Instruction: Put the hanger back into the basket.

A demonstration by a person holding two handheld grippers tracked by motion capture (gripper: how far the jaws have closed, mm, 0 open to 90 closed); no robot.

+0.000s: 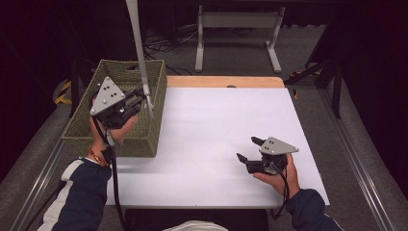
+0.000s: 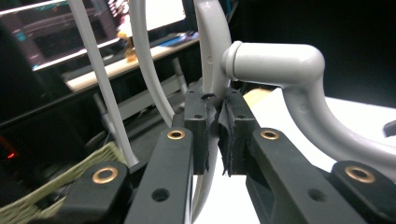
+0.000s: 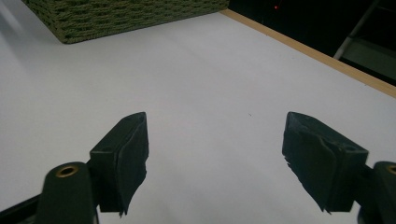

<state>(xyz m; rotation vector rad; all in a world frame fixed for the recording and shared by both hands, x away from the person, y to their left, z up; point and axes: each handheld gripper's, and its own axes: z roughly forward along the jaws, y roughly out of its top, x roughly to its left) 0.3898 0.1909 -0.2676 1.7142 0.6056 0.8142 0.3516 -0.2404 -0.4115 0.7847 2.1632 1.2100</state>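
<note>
My left gripper (image 1: 143,95) hovers over the woven green basket (image 1: 120,132) at the table's left and is shut on a pale grey plastic hanger (image 1: 138,43), whose long bar rises toward the top of the high view. In the left gripper view the pads (image 2: 198,135) pinch a thin part of the hanger (image 2: 275,63), and its hook curves off to the right. My right gripper (image 1: 248,149) rests low over the white tabletop at the front right. It stands open (image 3: 215,158) with nothing between its jaws.
The white table (image 1: 216,125) has a wooden strip (image 1: 223,82) along its far edge. The basket's corner (image 3: 116,16) appears far off in the right gripper view. A grey metal stand (image 1: 235,21) sits on the floor beyond the table.
</note>
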